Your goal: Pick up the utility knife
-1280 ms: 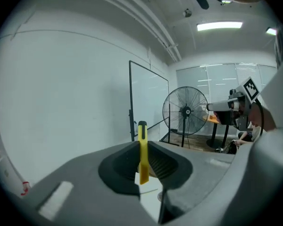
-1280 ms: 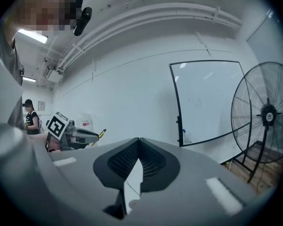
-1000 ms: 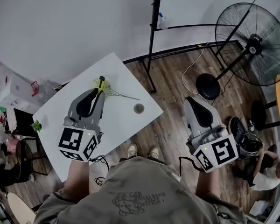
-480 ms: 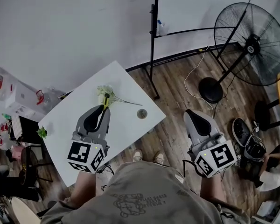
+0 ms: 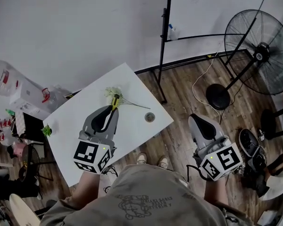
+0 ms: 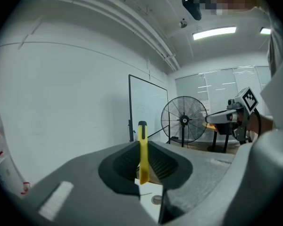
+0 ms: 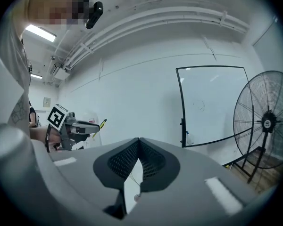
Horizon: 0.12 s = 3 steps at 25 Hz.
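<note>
Clamped on the utility knife (image 6: pixel 142 150) with the left gripper (image 5: pixel 110 110), jaws pressed flat against both sides of the yellow body. Held edge-on, long axis running straight ahead along the jaws, black-capped end poking out past the tips, rear end reaching back into the hollow behind them. Seen from the head view as a short yellow-and-black stub just beyond the tips, and probably above the white table (image 5: pixel 137 126) rather than on it, as far as that steep angle allows. No contact with the tabletop visible in the left gripper view either. Ahead of and below the knife's nose, a pale flower sprig (image 5: pixel 114 92); off to the right of the tips, a small round disc (image 5: pixel 149 117) on the table.

Well apart to the right, out over the wooden floor (image 5: pixel 179 93): the right gripper (image 5: pixel 198 120), jaws brought together at the tips with nothing between them.

Judged as good as done, with the grasp sitting about mid-length on the handle. Nothing left to reach for, the knife lying straight along the left jaws and far from the right ones. Main risk a pivot of the thin body in the grip if tilted sharply.
</note>
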{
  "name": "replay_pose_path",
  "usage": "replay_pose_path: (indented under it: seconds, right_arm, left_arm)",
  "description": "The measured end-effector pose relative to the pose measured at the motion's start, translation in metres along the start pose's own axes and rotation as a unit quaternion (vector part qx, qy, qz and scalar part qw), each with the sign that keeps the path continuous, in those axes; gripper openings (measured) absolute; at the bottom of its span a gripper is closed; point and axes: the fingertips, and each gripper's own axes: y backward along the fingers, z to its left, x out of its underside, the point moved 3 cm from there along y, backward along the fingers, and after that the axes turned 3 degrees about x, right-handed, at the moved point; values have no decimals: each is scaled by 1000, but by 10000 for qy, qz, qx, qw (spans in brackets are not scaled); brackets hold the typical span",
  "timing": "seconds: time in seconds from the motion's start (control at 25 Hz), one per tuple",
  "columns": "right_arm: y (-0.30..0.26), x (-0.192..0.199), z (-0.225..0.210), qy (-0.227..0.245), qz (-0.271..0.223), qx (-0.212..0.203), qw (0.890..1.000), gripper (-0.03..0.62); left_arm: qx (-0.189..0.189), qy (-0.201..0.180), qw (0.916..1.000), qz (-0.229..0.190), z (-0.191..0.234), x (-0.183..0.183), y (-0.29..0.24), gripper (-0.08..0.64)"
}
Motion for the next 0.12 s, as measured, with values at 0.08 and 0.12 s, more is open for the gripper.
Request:
replay_pose_path:
  seconds: [0.08, 0.12]
  right_arm:
    - [-2, 1, 2, -30, -9, 6, 10000, 28]
    - [-2, 1, 2, -48, -13, 11, 10000, 28]
  left_arm:
    - [-8, 15, 10000, -91, 2, -4, 4, 54]
    - [-14, 23, 9999, -144, 2, -6, 7, 54]
